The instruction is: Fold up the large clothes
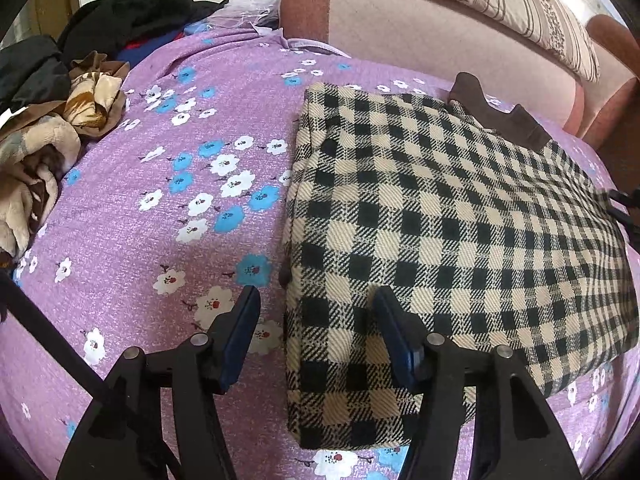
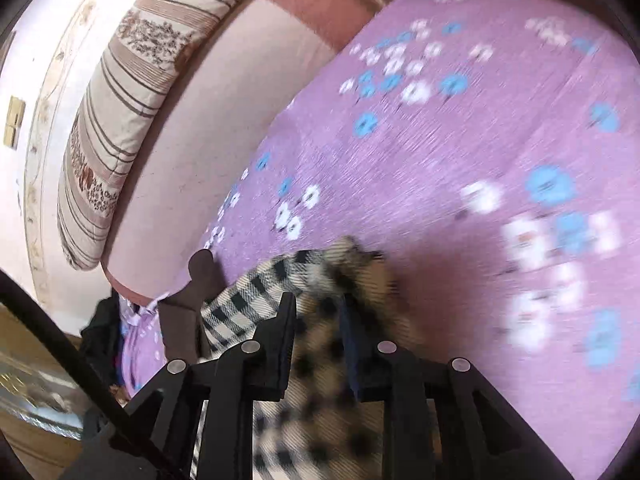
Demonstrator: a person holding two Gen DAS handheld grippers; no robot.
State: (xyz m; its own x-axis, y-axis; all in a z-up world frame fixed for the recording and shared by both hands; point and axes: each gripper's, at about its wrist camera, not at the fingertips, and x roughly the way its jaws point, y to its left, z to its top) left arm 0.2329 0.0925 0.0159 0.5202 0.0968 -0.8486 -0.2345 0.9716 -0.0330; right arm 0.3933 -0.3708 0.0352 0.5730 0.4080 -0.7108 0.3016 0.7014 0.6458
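Bed point(image 1: 120, 240) under a purple flowered sheet carries everything, which suits a large garment: flat, soft, room to fold. Headboard point(image 1: 420, 40), pink and padded, runs along the far edge with a striped pillow point(image 1: 500, 12) propped on it, clear of the working surface. Checked coat point(image 1: 440, 220), cream and black with a dark brown collar point(image 1: 500, 116), lies folded into a thick oblong toward the headboard edge of the bed, its long fold line facing the open sheet; judged mostly folded, with one end not yet laid. Clothes pile point(image 1: 48, 128) sits bunched at the far left corner, probably waiting its turn or set aside. Left gripper point(image 1: 316, 344) hovers about half open, astride the coat's near folded edge: one finger over the sheet, one over the cloth, pads not seen pressing, so nothing gripped; likely posed to steady or pinch that edge. Right gripper point(image 2: 316, 320), in its own blurred view, stands partly open with a fold of checked cloth bunched between the fingers; whether the pads actually clamp it cannot be told.
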